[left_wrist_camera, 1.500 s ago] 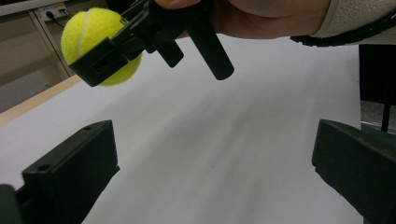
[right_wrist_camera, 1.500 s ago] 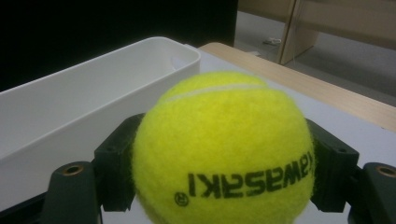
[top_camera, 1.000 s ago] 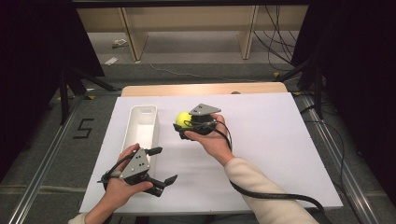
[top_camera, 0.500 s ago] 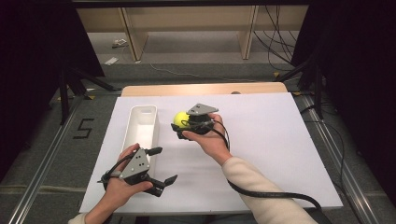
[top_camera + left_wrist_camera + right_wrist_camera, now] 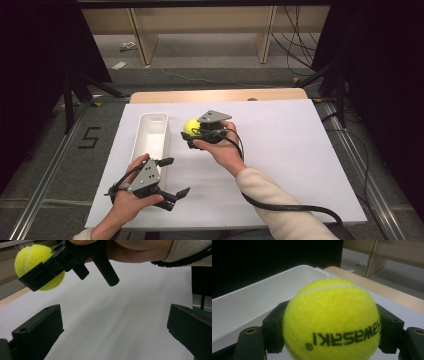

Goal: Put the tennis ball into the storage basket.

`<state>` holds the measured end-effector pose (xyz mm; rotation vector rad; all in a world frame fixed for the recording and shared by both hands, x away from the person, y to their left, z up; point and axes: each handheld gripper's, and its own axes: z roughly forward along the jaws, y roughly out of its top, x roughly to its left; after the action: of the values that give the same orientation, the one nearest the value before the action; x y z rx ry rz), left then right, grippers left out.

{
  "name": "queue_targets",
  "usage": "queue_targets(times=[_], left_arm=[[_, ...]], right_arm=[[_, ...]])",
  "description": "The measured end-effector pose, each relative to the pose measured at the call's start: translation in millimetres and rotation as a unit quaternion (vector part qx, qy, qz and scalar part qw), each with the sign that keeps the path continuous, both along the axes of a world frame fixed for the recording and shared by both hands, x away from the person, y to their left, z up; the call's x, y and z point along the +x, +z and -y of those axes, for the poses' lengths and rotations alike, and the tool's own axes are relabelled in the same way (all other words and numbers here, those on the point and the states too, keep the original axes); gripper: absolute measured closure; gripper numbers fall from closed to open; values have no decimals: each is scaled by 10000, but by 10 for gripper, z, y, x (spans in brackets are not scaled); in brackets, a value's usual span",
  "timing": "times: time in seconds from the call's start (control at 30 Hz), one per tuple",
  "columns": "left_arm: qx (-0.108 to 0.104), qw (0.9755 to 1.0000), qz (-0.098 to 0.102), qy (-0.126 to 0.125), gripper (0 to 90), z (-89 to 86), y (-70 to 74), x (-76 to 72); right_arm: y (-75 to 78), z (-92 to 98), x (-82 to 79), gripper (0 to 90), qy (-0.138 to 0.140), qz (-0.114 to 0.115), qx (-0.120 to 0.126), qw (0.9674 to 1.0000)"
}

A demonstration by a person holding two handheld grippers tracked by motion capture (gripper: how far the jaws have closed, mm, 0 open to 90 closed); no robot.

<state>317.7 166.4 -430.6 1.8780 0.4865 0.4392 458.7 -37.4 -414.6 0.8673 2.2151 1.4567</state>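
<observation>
Fingers of the right gripper [image 5: 192, 135] clamp a yellow tennis ball [image 5: 332, 320] beside the white bin [image 5: 150, 135]; left gripper [image 5: 172, 177] fingers gape wide, empty, near the worktop's [image 5: 300, 150] front edge.

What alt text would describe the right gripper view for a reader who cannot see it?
A yellow tennis ball is clamped between the two black jaws of the right tool, with upside-down black lettering on it. Behind it lies a white tray on the white table.

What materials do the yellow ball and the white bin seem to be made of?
The tennis ball, clamped in the right gripper, looks like fuzzy felt: matte nap, a pale seam, black print. The bin seems to be smooth hard plastic, probably moulded: thin even walls, rounded corners, a soft sheen.
</observation>
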Motion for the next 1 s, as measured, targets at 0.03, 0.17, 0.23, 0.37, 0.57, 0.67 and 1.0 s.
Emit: queue_targets(times=[0.03,0.17,0.23,0.37,0.57,0.67,1.0], left_arm=[[1,10000,0,-1,0,0,0,0],[-1,10000,7,1,0,1,2,-2],[-1,10000,6,3,0,1,2,-2],[-12,10000,3,-4,0,-2,6,-5],[-11,10000,3,-15,0,-1,5,-4],[-8,10000,9,-10,0,3,5,-4],[-6,10000,11,-15,0,1,6,-5]], right_arm=[[-1,-3,1,264,8,7,-5,10000],[-2,-33,2,264,26,7,3,10000],[-1,-66,-1,264,46,8,8,10000],[-3,-114,-1,264,81,14,-15,10000],[0,-126,6,264,77,25,-18,10000],[8,-128,4,264,75,19,-15,10000],[29,-170,0,264,113,32,-11,9999]])
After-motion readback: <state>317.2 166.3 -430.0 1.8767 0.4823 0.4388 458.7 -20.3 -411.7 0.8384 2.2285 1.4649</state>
